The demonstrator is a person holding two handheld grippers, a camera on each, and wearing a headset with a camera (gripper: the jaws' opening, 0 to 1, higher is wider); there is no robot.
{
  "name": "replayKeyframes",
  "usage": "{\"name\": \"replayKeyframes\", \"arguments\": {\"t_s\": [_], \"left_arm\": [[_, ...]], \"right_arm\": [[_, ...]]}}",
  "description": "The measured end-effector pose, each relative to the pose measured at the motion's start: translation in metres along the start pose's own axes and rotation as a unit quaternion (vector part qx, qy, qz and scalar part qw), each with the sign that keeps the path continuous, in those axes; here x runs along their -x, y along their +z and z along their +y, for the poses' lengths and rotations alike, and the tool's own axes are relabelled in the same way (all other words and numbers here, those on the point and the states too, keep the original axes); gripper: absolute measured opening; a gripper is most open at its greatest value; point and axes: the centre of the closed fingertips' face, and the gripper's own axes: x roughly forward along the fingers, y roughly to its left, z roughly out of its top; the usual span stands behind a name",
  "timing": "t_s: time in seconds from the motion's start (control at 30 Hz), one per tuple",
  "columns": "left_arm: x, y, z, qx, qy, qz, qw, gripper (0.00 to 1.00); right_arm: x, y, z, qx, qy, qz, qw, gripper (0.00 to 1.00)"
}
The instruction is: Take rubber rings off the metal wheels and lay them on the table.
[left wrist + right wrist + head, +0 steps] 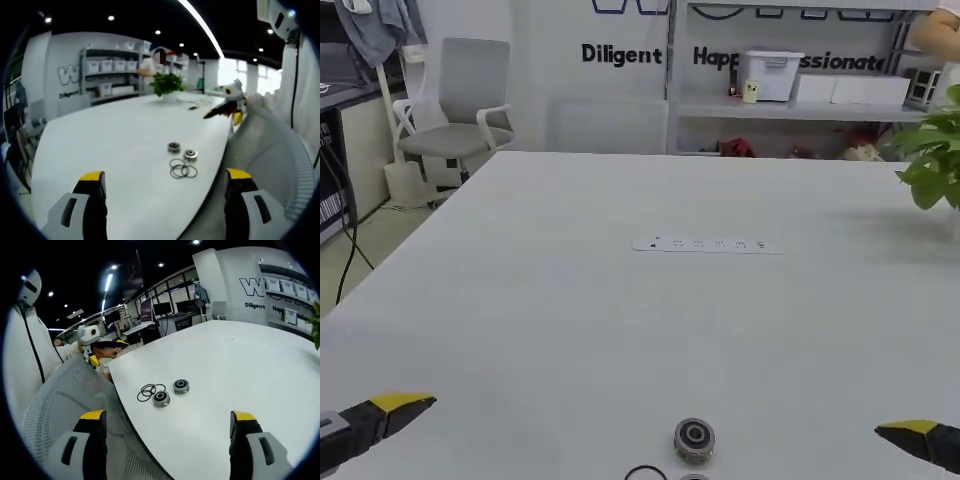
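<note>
Black rubber rings (182, 170) lie beside two metal wheels (173, 147) at the table (115, 145) edge nearest us; left gripper (165, 175) and right gripper (167, 415) gape empty.

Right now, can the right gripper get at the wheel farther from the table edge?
Probably yes. The right gripper is open, with bare table between its jaws and that wheel; the other wheel and the loose rings lie to one side, out of the way.

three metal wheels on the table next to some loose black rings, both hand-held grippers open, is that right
Not three: the right gripper view shows two metal wheels. The loose black rings do lie beside them on the table, and both the left hand-held gripper and the right hand-held gripper are open.
</note>
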Motion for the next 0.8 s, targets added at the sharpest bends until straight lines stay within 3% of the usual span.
{"name": "replayKeyframes", "arguments": {"t_s": [0.3,0.7,0.8], "left_arm": [[-0.004,-0.011,0.000,0.016,-0.002,0.008,0.9998,1.00],[-0.012,-0.034,0.001,0.025,-0.008,0.035,0.9991,1.00],[-0.013,-0.035,0.001,0.027,-0.011,0.034,0.9990,1.00]], "right_arm": [[-0.004,-0.026,-0.002,-0.009,0.000,0.033,0.9994,0.99],[-0.008,-0.042,-0.001,-0.015,-0.001,0.060,0.9981,0.98],[-0.008,-0.043,-0.002,-0.015,-0.001,0.063,0.9979,0.98]]}}
